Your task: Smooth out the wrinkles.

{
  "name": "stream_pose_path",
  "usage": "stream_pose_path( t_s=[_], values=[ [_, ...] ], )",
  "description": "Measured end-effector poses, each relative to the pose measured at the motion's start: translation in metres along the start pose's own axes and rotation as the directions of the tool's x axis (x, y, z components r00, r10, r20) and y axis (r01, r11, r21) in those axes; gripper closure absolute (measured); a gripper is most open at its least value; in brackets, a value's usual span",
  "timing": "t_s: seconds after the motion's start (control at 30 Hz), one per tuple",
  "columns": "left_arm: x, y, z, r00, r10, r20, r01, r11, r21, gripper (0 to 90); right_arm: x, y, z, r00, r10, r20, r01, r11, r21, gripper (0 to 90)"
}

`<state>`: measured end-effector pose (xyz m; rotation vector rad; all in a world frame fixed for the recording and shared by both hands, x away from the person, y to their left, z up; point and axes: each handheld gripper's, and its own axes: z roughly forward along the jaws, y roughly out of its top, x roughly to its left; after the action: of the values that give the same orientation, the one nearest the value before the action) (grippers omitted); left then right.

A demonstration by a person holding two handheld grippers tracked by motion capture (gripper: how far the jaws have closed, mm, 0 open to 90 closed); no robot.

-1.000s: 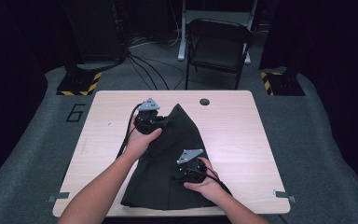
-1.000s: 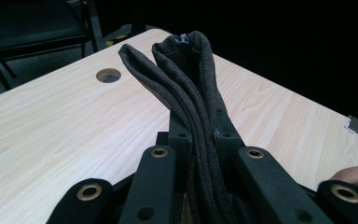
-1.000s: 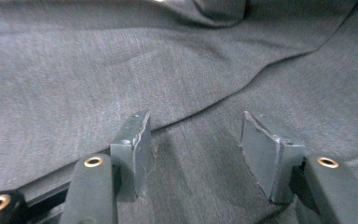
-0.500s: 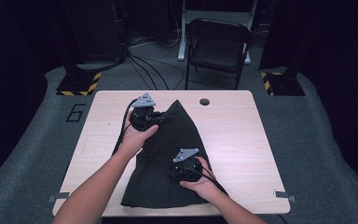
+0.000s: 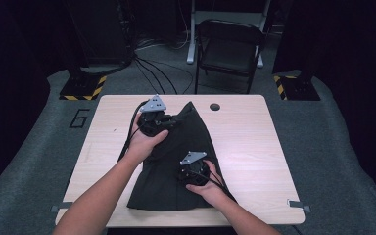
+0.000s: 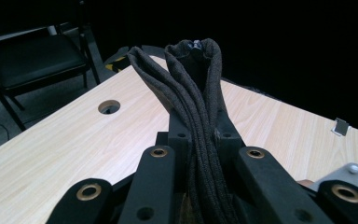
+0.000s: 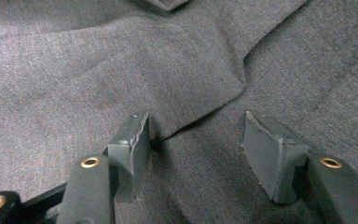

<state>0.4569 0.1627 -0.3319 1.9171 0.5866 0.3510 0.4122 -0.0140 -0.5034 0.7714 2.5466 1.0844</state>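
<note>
A dark grey cloth (image 5: 166, 191) lies spread down the middle of the wooden table (image 5: 254, 147). My left gripper (image 5: 169, 121) is at its far end, shut on a bunch of folds and holding them off the table. In the left gripper view the bunched cloth (image 6: 193, 74) rises from between the jaws of my left gripper (image 6: 200, 135). My right gripper (image 5: 192, 171) rests on the cloth's near half. In the right gripper view, my right gripper (image 7: 193, 140) is open. Its pads (image 7: 137, 135) sit on the cloth (image 7: 121, 60) with a flat crease between them.
A round cable hole (image 5: 214, 106) lies in the table just beyond the cloth, and it appears again in the left gripper view (image 6: 109, 106). A black folding chair (image 5: 230, 49) stands behind the table. Yellow-and-black striped bases (image 5: 83, 88) and cables lie on the floor.
My left gripper has risen a little and moved toward the table's far edge, lifting the cloth's far end with it. The right gripper has stayed put on the cloth.
</note>
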Motion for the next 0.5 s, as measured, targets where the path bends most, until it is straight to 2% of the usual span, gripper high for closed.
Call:
stream_pose_path(
  t_s=[0.03, 0.17, 0.2, 0.23, 0.3, 0.33, 0.4, 0.43, 0.47, 0.5],
  values=[
    [0.0, 0.001, 0.0, 1.0, 0.009, -0.001, -0.009, 1.0, 0.0, 81.3, -0.001, 0.001, 0.001, 1.0, 0.003, 0.002, -0.003, 1.0, -0.013, 41.2],
    [0.0, 0.003, -0.002, 0.9999, 0.014, 0.001, -0.014, 0.9999, -0.002, 81.4, -0.007, 0.006, 0.004, 0.9994, 0.024, 0.025, -0.023, 1.0, -0.006, 41.6],
    [-0.001, 0.004, -0.002, 0.9998, 0.018, -0.001, -0.018, 0.9998, -0.002, 81.3, -0.008, 0.007, 0.004, 0.9991, 0.025, 0.036, -0.025, 1.0, 0.009, 41.9],
    [-0.001, 0.005, -0.003, 0.9998, 0.02, -0.001, -0.02, 0.9998, -0.003, 81.4, -0.01, 0.007, 0.006, 0.9989, 0.034, 0.033, -0.034, 0.999, -0.011, 42.1],
    [-0.002, 0.005, -0.003, 0.9996, 0.029, 0.0, -0.029, 0.9996, -0.001, 81.3, -0.013, 0.008, 0.007, 0.9982, 0.043, 0.041, -0.043, 0.999, -0.009, 42.3],
    [-0.002, 0.006, -0.002, 0.9994, 0.034, 0.0, -0.034, 0.9994, -0.001, 81.4, -0.013, 0.009, 0.009, 0.9969, 0.064, 0.045, -0.063, 0.998, -0.016, 42.3],
    [-0.003, 0.006, -0.002, 0.9993, 0.038, 0.0, -0.038, 0.9993, -0.003, 81.3, -0.017, 0.01, 0.011, 0.9972, 0.054, 0.051, -0.053, 0.998, -0.023, 42.3],
    [-0.004, 0.007, -0.002, 0.9992, 0.041, 0.0, -0.041, 0.9992, -0.004, 81.4, -0.016, 0.011, 0.01, 0.9956, 0.077, 0.053, -0.076, 0.997, -0.003, 42.3],
    [-0.004, 0.007, -0.002, 0.999, 0.044, 0.004, -0.044, 0.999, -0.003, 81.4, -0.019, 0.012, 0.013, 0.9966, 0.058, 0.058, -0.057, 0.998, -0.024, 42.3],
    [-0.005, 0.007, -0.001, 0.9991, 0.043, 0.005, -0.043, 0.9991, -0.004, 81.4, -0.018, 0.014, 0.012, 0.9948, 0.068, 0.076, -0.068, 0.998, 0.002, 42.2]
  ],
)
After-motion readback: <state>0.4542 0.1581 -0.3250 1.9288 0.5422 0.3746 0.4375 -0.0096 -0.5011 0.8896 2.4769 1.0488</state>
